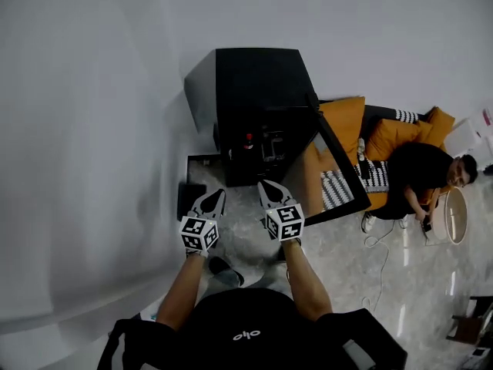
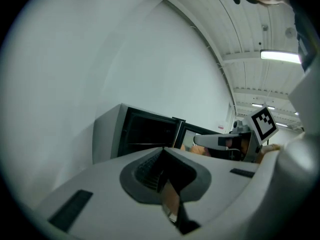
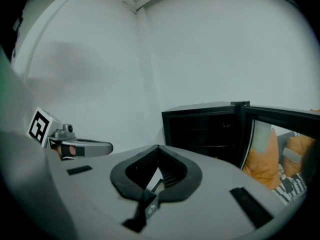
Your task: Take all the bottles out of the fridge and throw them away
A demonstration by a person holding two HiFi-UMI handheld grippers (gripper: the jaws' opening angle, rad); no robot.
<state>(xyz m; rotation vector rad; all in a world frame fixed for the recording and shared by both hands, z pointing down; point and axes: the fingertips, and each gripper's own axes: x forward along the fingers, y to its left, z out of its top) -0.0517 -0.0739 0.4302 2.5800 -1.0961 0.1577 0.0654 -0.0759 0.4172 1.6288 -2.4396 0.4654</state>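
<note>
Bottles are hard to count in the dark inside of the fridge; one with a red cap stands upright at the near left of the open compartment, and the dark shapes to its right cannot be made out. The black fridge stands on the floor against the white wall, and its glass door is swung wide to the right. The left gripper and the right gripper are held side by side in the air on the near side of the fridge, tips toward it and well apart from the bottle. Each gripper view shows its own jaws pressed together with nothing between them. A low dark thing lies on the pale stone floor just left of the left gripper; what it is cannot be told. Far right, beyond the door, a person sits among orange cushions, with a round pale table just beside them and a white cable trailing over the floor.
</note>
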